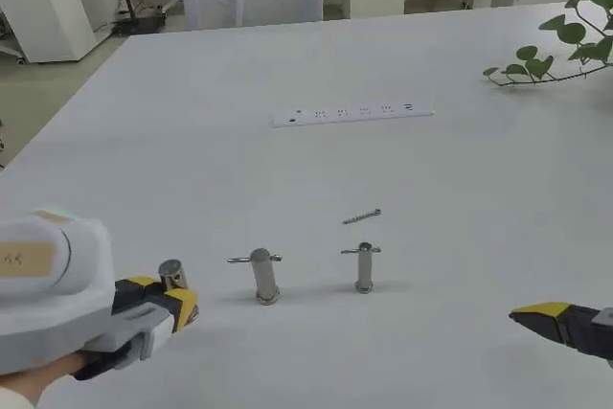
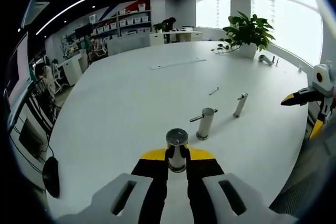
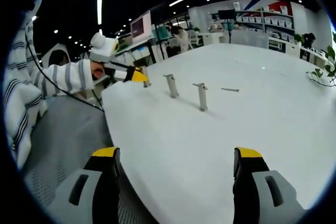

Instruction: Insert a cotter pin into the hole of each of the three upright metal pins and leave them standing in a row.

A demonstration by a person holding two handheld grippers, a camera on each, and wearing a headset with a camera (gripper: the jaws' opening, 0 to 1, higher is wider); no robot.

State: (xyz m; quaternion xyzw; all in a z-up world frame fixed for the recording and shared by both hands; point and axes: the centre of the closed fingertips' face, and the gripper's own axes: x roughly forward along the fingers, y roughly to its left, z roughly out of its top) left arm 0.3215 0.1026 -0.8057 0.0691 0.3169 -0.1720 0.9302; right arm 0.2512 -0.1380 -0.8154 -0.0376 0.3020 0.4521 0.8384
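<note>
- The left gripper (image 2: 177, 157) has its two jaws closed tight on the held metal pin (image 2: 177, 148).
- The held metal pin stands straight up between the yellow tips of those jaws.
- The middle metal pin (image 1: 265, 278) stands on the white table (image 1: 460, 189), near the left gripper, in front of its jaws and a little to their right.
- The middle cotter pin (image 1: 239, 259) goes sideways through the top of the middle metal pin.
- The far metal pin (image 1: 364, 269) stands further out from the left gripper, past the middle one.
- The far cotter pin (image 1: 372, 249) goes through its top.
- The loose cotter pin (image 1: 362, 216) lies flat on the table, behind the far metal pin and well away from both grippers.
- The right gripper (image 3: 176, 153) has its jaws wide apart, and there is just table between them.
- The right gripper is well apart from the metal pins, which stand ahead of its jaws.
- A power strip (image 1: 352, 113) lies far ahead of both grippers.
- A green plant (image 1: 565, 40) reaches in far ahead of the right gripper.
</note>
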